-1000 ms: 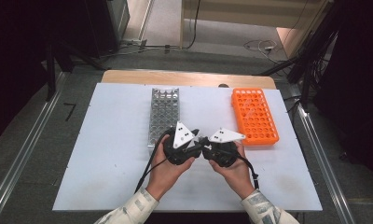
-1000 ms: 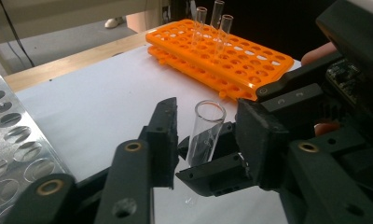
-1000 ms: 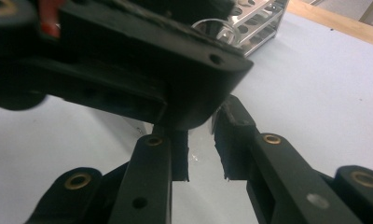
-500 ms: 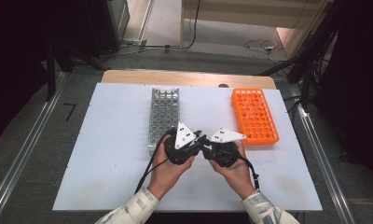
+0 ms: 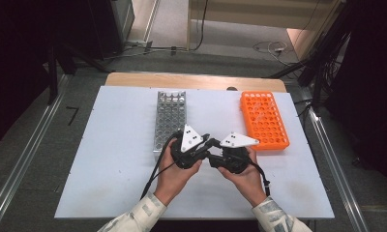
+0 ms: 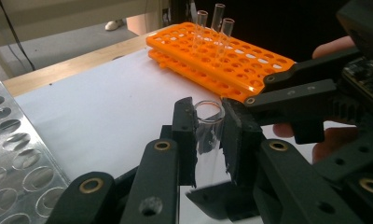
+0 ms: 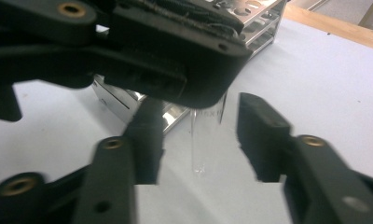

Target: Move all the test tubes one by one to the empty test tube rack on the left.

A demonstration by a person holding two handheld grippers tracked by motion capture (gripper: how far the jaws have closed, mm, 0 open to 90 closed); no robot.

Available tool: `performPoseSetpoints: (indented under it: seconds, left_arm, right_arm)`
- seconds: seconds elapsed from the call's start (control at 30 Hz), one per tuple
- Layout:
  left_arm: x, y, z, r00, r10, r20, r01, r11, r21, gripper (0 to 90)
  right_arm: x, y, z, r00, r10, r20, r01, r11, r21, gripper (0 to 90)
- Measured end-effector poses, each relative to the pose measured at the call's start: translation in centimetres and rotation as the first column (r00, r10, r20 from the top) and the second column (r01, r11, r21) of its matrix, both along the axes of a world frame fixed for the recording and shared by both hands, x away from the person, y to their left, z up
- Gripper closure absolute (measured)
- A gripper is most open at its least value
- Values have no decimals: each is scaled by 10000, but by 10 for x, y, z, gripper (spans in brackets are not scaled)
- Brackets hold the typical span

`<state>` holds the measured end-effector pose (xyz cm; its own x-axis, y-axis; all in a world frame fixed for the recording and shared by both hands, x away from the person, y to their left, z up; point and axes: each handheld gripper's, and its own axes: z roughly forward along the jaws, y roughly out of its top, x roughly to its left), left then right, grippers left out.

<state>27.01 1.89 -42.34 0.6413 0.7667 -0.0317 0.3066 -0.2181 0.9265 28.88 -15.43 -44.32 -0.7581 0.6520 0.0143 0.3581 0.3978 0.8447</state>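
A clear glass test tube stands upright between the pads of my left gripper, which is shut on it near its rim. In the high view both grippers meet tip to tip above the table's front middle: the left gripper and the right gripper. In the right gripper view the tube hangs below the left gripper. It lies between the jaws of my right gripper, which have just been opening and stand clear of the glass on both sides.
A metal tube rack stands just behind the left hand. An orange rack lies at the right and holds three upright glass tubes at its far end. The white table top ends close to the forearms.
Both hands have stayed in place at the table's front middle. The high view is too far off to show any movement of the jaws.
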Motion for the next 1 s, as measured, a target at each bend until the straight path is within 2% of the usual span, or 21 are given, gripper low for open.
performPoseSetpoints:
  seconds: [0.07, 0.23, 0.53, 0.67, 1.0]
  left_arm:
    - [2, 2, 2, 9999, 75, -67, -76, 9998, -165, 757]
    - [7, 7, 7, 9997, 224, -125, -228, 9993, -305, 757]
    - [15, 27, 23, 9968, 798, 41, -795, 9952, -571, 757]
    - [19, 36, 27, 9934, 1142, 96, -1131, 9907, -756, 757]
    - [20, 52, 29, 9883, 1520, 92, -1510, 9861, -692, 757]
  right_arm:
    - [0, -2, 0, 10000, 29, -32, -29, 9999, 125, 377]
    - [-1, -10, -1, 10000, 72, -9, -72, 9998, 207, 326]
    - [-1, -23, -1, 10000, -49, 21, 48, 9995, 314, 284]
    - [0, -28, -1, 9999, -157, -13, 157, 9991, 387, 259]
    - [1, -34, -2, 9996, -250, -116, 256, 9980, 573, 211]
